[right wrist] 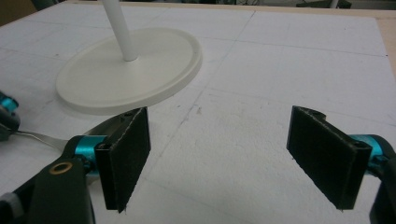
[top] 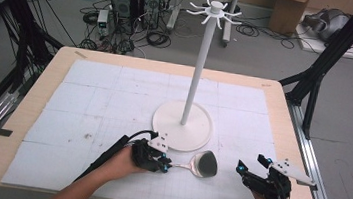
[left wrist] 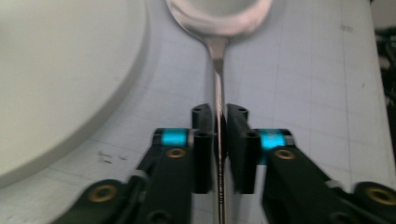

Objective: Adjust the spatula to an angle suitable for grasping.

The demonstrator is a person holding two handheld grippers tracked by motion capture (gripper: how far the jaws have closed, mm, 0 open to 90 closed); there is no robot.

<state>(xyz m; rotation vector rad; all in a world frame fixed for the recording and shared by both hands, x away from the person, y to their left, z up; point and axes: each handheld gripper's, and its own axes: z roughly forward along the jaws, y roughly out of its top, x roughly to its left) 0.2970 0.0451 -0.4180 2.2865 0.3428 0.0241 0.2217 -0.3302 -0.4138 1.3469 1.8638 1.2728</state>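
A metal ladle lies on the white mat just in front of the stand's base, its bowl pointing right. My left gripper is shut on its thin handle, which runs between the two black pads in the left gripper view. My right gripper hovers low over the mat to the right of the bowl, wide open with nothing between its pads. The white hook stand rises from a round base at the table's middle; the base shows beyond the right gripper's jaws.
The mat covers most of the wooden table. The stand's top carries several hooks. Black frame legs flank the table; computers and cables sit on the floor beyond.
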